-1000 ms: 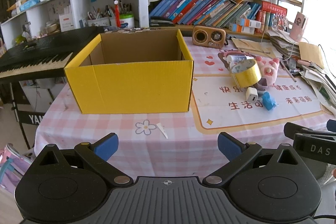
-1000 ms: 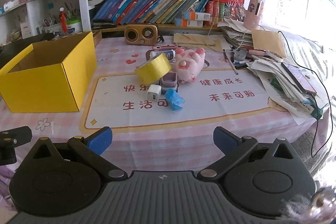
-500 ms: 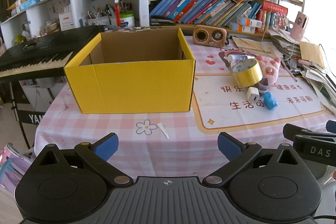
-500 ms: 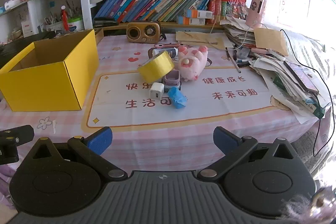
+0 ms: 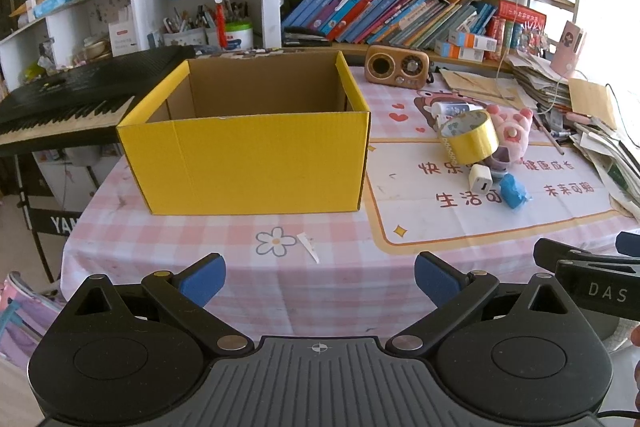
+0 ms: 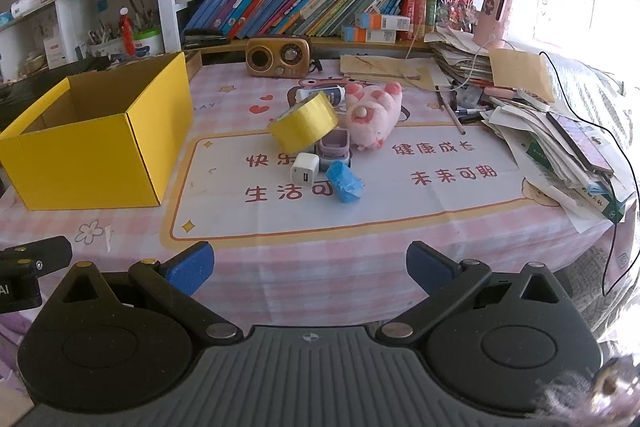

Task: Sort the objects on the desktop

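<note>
Both grippers hover at the table's near edge, jaws spread wide and holding nothing: the left gripper [image 5: 318, 277] faces the yellow box [image 5: 256, 155], the right gripper [image 6: 308, 267] faces a cluster to the right of the box. There the tape roll [image 6: 304, 127] leans on a purple case [image 6: 336, 143], with a white charger [image 6: 305, 169] and blue wad [image 6: 345, 181] in front and a pink plush [image 6: 374, 115] behind.

A wooden retro radio [image 6: 277, 57] stands at the far edge of a pink checked tablecloth [image 6: 320, 267]. Behind it, leaning books [image 6: 304, 7] fill a shelf. A black keyboard [image 5: 68, 99] sits far left; stacked papers [image 6: 560, 147] crowd the right.
</note>
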Motion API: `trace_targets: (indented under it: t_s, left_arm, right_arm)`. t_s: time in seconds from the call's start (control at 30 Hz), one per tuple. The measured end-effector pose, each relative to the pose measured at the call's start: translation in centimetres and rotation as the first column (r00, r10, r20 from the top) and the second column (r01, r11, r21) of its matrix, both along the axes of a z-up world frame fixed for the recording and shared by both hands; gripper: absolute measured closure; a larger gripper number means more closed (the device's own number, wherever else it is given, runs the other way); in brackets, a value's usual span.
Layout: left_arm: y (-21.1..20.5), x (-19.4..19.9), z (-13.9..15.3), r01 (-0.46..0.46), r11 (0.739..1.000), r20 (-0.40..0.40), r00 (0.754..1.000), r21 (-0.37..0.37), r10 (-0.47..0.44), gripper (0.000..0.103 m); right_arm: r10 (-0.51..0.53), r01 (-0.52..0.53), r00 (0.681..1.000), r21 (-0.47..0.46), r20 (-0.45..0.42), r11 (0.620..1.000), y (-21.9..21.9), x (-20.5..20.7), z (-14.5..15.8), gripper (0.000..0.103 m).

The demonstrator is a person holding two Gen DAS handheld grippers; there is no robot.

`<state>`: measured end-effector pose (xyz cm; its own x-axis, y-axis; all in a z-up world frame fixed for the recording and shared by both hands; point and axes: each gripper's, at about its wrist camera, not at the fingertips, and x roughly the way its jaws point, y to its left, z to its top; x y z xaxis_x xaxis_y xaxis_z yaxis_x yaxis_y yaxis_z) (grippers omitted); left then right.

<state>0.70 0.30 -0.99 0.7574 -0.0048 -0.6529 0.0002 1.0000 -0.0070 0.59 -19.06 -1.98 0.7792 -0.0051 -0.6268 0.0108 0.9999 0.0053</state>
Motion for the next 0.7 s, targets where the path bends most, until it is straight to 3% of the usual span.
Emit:
trace_targets:
  t_s: [0.7]
  left_arm:
    - [0.0,0.11,-0.02,-0.003,1.0,-0.002,1.0,-0.001,0.003,0.001]
  right_arm:
    - [-0.004,0.004,1.0,-0.001,-0.005,1.0,0.01,0.18,-0.19,0.0]
